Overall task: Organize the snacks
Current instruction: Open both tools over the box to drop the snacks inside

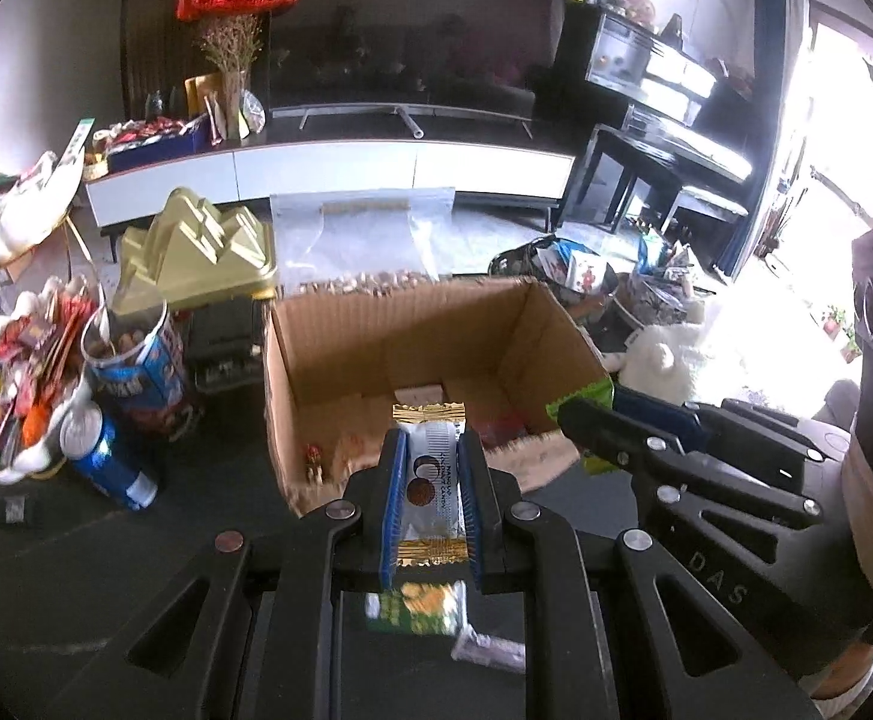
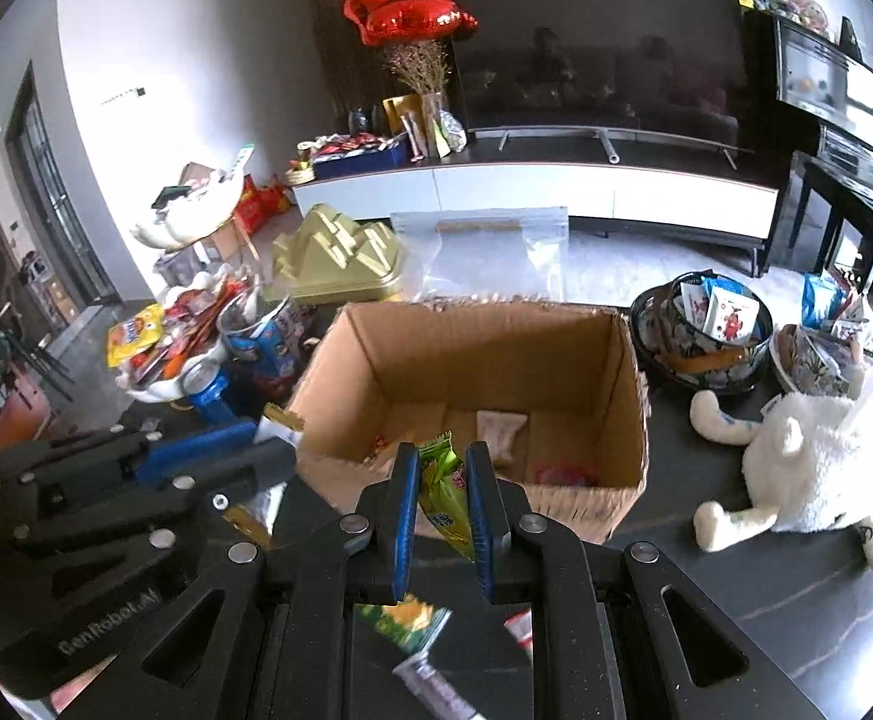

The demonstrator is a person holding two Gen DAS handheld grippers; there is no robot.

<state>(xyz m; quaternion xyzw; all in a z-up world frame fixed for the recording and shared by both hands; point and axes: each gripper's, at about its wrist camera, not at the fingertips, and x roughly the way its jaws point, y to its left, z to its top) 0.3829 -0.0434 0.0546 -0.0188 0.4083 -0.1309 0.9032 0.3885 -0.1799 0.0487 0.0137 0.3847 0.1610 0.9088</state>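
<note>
The left gripper (image 1: 433,483) has its jaws clamped on a white, gold-edged coconut candy packet (image 1: 430,474), held just in front of the open cardboard box (image 1: 340,324) on the dark bench (image 2: 736,600). Beside it, the right gripper (image 2: 443,501) pinches a green snack packet (image 2: 445,480) above the box's near wall. More packets (image 2: 403,618) lie on the bench below.

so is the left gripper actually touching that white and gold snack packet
Touching. In the left wrist view the left gripper has both blue pads pressed against the sides of the white and gold snack packet, which sits pinched between them with no gap.
</note>
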